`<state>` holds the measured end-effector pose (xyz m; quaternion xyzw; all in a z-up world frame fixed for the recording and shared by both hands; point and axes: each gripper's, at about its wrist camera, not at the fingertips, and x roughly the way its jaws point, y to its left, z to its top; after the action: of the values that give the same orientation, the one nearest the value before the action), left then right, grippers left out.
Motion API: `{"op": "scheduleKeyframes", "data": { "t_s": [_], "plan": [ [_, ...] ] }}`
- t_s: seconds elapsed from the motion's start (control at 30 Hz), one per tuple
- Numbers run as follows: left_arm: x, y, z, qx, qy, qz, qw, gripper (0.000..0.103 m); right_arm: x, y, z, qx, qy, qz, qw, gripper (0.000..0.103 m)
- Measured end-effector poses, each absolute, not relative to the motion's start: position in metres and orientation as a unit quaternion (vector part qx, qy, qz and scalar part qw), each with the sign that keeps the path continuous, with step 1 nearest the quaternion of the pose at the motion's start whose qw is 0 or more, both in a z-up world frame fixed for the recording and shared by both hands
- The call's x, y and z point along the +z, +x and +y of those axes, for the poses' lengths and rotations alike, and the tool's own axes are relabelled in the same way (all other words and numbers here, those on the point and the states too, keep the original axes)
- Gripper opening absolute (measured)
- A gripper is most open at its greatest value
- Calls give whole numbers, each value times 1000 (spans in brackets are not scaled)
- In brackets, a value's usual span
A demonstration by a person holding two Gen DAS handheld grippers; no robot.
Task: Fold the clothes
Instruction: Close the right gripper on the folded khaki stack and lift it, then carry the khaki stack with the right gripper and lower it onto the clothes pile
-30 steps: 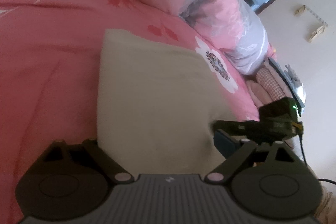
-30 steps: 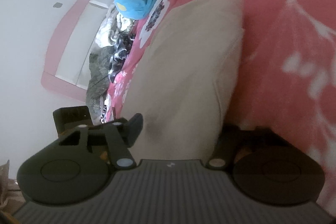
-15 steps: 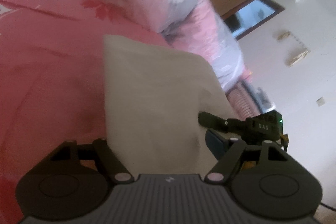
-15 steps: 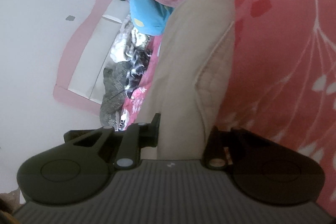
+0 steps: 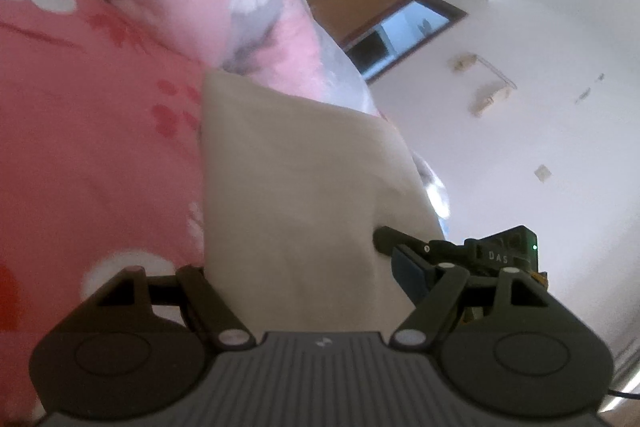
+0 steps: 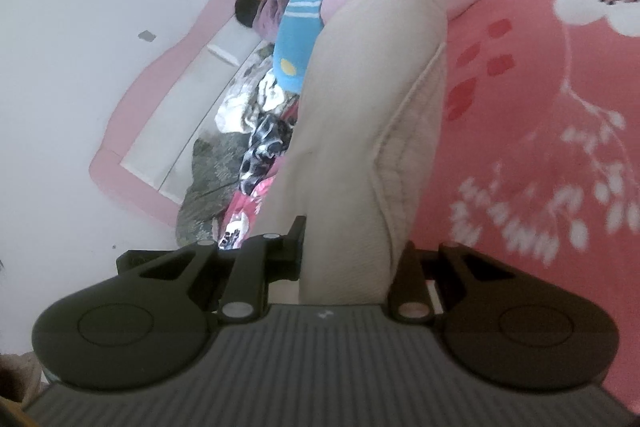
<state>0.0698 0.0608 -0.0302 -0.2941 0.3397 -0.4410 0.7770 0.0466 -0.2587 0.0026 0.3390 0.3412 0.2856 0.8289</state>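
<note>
A beige folded garment (image 5: 296, 195) is lifted off the pink floral bedspread (image 5: 92, 155) by its near edge. My left gripper (image 5: 304, 291) is shut on that near edge, the cloth filling the space between its fingers. My right gripper (image 5: 390, 247) grips the same edge just to the right. In the right wrist view the garment (image 6: 360, 147) rises between the fingers of my right gripper (image 6: 352, 267), which is shut on it, with a stitched hem along its right side. The bedspread (image 6: 540, 127) lies to the right.
Pink and grey pillows (image 5: 224, 7) lie past the garment. A blue striped cushion (image 6: 300, 27) and a heap of dark and patterned clothes (image 6: 240, 155) lie by the pink headboard (image 6: 160, 87). A white wall with a window (image 5: 400, 35) is to the right.
Both grippers have risen with the beige garment's near edge, lifting it off the bed. Both views have tilted upward, so more wall and headboard shows.
</note>
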Motion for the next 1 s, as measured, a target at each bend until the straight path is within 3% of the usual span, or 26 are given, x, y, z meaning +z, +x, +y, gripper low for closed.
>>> {"op": "scheduleKeyframes", "data": {
  "t_s": [0.57, 0.77, 1.0],
  "plan": [
    [-18, 22, -56, -531, -224, 361, 733, 78, 2, -74, -349, 198, 374, 276, 863, 21],
    [-9, 8, -151, -569, -162, 384, 709, 78, -17, -126, -422, 168, 401, 232, 870, 21],
    [0, 8, -294, -611, -148, 392, 672, 78, 0, -158, -528, 109, 364, 213, 900, 21]
  ]
}}
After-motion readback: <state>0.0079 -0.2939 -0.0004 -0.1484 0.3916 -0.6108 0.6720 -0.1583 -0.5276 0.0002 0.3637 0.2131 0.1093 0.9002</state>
